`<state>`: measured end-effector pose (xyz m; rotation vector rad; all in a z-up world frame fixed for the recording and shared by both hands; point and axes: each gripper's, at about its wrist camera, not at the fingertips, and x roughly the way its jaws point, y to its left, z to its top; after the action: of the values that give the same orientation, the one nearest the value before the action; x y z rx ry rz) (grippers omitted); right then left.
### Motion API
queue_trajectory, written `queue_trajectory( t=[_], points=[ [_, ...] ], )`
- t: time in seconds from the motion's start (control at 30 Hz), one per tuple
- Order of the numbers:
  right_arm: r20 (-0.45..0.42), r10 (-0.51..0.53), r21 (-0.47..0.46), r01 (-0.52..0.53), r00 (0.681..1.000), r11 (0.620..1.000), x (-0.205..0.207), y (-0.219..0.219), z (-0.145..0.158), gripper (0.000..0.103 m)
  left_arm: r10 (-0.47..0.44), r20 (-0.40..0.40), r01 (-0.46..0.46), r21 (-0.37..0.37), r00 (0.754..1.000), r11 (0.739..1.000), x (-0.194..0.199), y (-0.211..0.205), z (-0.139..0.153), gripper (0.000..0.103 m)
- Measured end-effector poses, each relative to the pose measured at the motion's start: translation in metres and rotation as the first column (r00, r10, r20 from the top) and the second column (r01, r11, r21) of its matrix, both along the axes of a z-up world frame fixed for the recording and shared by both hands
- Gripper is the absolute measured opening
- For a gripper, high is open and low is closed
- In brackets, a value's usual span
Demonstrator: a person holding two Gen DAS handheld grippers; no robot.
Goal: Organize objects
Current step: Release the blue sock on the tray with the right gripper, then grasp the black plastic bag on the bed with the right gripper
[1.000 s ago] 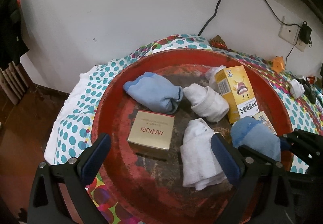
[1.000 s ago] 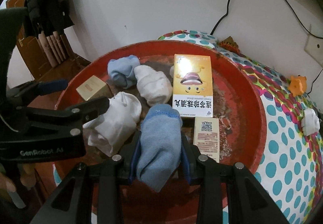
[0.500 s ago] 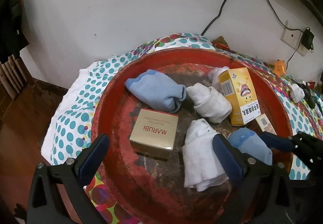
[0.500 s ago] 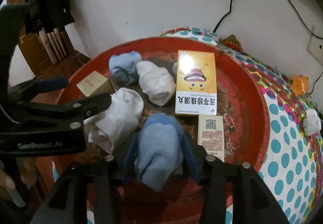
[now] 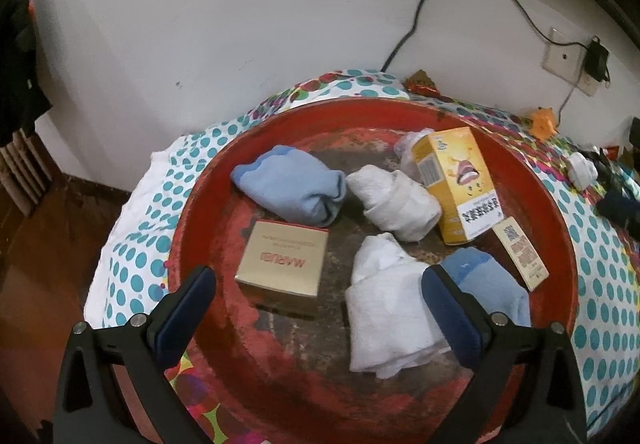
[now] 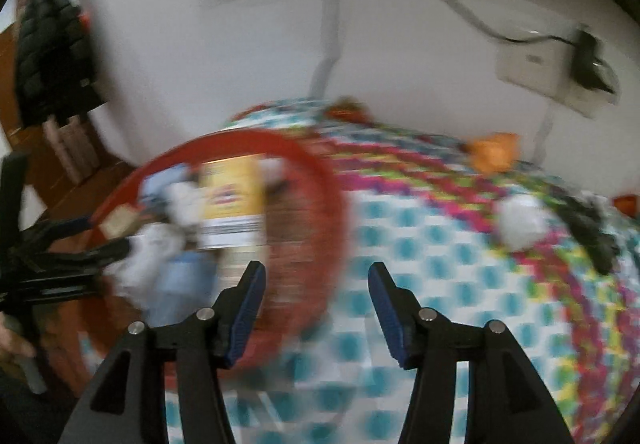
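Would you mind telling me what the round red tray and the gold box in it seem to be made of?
The red tray looks like painted metal, though lacquered wood is possible: the red coat has worn away to dark, rough patches across its floor. The gold box looks like glossy cardboard with a metallic sheen, sharp folded edges and printed red lettering.

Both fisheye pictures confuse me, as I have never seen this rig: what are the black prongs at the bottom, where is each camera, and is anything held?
No robot arm here: a person holds a two-finger gripper in each hand, with a camera on each looking forward along its fingers. The prongs are those fingers.

The left wrist view shows the left gripper open and empty above a red tray on a dotted cloth. In the tray lie two blue socks, two white socks, a gold box, a yellow box and a small flat box.

The right wrist view is blurred. The right gripper has just been opening; nothing is between its fingers, and it points past the tray's rim at the cloth.
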<state>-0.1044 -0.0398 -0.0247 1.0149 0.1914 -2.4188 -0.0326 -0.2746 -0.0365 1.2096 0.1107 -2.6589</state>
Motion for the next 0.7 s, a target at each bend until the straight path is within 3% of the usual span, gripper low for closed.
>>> queue_trajectory(
  t=[0.2,0.33,0.57,0.7],
  points=[
    [-0.061,-0.193,0.054,0.196,0.979,0.979,-0.064,0.098,0.002,0.055,-0.036,0.002,0.036,-0.011,0.999,0.999,-0.001,0.013,-0.003,0.103],
    [-0.064,-0.252,0.102,0.257,0.966,0.961,-0.108,0.153,-0.009,0.055,-0.047,0.006,0.047,-0.033,0.999,0.998,-0.001,0.020,-0.005,0.103],
    [-0.015,-0.240,0.150,0.239,0.971,0.959,-0.171,0.197,-0.038,0.055,-0.080,0.023,0.082,-0.107,0.996,0.991,-0.003,0.036,-0.005,0.103],
    [0.000,-0.196,0.180,0.193,0.981,0.965,-0.185,0.200,-0.053,0.055,-0.081,0.003,0.081,-0.054,0.997,0.995,-0.005,0.037,0.006,0.103]
  ],
)
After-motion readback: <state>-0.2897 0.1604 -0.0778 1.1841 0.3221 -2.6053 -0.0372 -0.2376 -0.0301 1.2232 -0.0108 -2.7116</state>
